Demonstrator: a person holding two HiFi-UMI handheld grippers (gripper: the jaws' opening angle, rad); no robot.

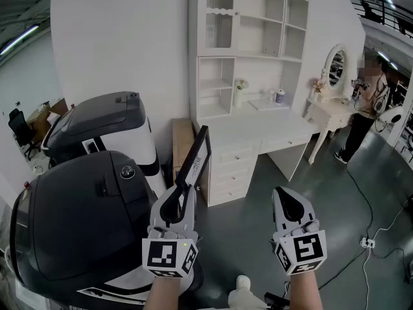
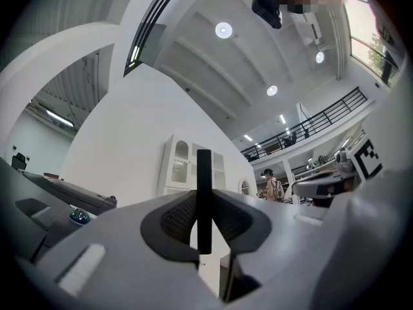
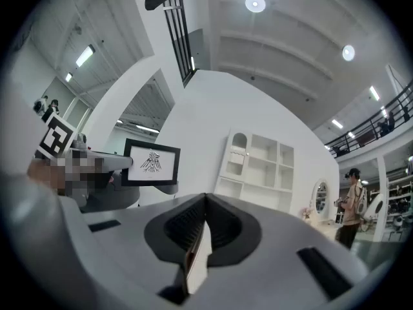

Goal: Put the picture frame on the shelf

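**Frame pinched in the left gripper, shelf ahead**

The black picture frame is clamped edge-on between the jaws of the left gripper and juts up and forward past their tips. Beside it to the right, the right gripper has its jaws pressed together on nothing. Well beyond both tips stands the white shelf above a desk. A person stands off to the right.
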